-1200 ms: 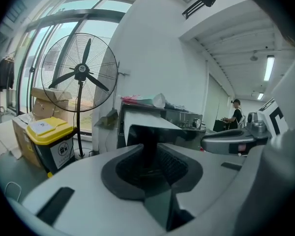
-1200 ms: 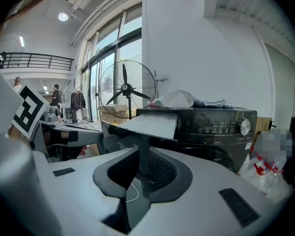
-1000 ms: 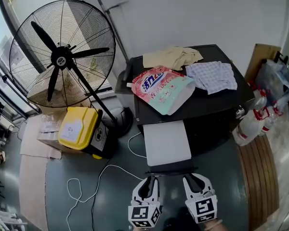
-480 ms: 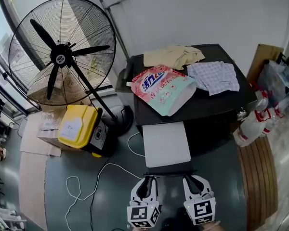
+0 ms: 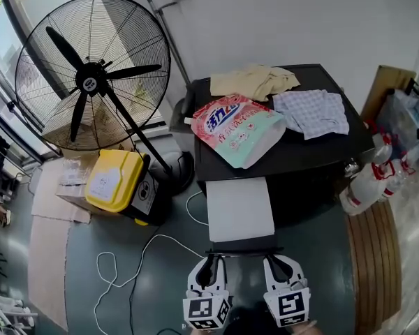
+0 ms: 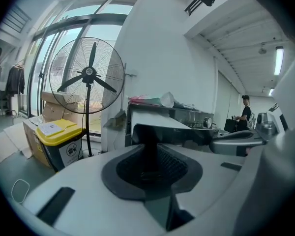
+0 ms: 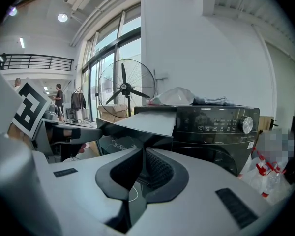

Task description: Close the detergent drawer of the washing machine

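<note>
the black, boxy washing machine point(image 5: 300, 162) stands against the white wall, its flat top glossy; the detergent drawer point(image 5: 239, 208) is pulled far out of its front, a smooth pale rectangular slab ending in a thin dark front panel nearest the person; the left gripper point(image 5: 211, 258) and the right gripper point(image 5: 278, 258), both white plastic with marker cubes, meet that panel side by side; in each gripper view the panel's dark edge runs into the narrow gap between the ribbed black pads point(image 6: 169, 167) point(image 7: 161, 169); both pairs of jaws look clenched on it, though from this angle i can't swear how firmly the rubber presses.

on the machine's top lie a soft pink and mint detergent pouch point(image 5: 239, 128), plump and slightly creased, a crumpled beige cloth point(image 5: 255, 81) behind it and a folded checked cloth point(image 5: 311, 112) to its right; a tall wire-caged fan point(image 5: 91, 75) with dark blades stands off to the left, a yellow-lidded bin point(image 5: 115, 181) at its foot; a thin white cable point(image 5: 126, 264) loops across the grey floor.
</note>
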The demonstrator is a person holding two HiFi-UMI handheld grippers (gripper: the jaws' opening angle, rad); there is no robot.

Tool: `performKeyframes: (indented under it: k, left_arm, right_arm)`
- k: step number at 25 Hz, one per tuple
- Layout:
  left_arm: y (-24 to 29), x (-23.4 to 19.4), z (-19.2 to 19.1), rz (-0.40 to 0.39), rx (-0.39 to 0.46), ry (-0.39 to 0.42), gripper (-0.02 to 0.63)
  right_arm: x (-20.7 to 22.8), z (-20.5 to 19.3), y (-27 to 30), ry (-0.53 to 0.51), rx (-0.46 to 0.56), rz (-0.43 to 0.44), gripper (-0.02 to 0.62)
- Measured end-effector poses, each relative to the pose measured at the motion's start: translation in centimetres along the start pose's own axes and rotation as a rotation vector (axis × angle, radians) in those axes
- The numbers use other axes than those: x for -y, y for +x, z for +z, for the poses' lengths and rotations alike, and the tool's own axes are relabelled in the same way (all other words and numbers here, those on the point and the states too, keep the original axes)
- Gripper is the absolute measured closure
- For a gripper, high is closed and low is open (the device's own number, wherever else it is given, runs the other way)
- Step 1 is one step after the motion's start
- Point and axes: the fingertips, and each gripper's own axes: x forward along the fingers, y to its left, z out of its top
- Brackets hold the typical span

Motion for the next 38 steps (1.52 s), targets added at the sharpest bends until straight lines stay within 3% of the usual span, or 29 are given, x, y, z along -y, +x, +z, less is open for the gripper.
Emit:
performKeyframes:
  k: [38]
  left_arm:
    - [5.9,-1.9,2.9,-0.058,0.001,0.01,0.517]
  right_arm:
    - [2.5,3.0,5.6,0.009,-0.003,-0.099,0.549]
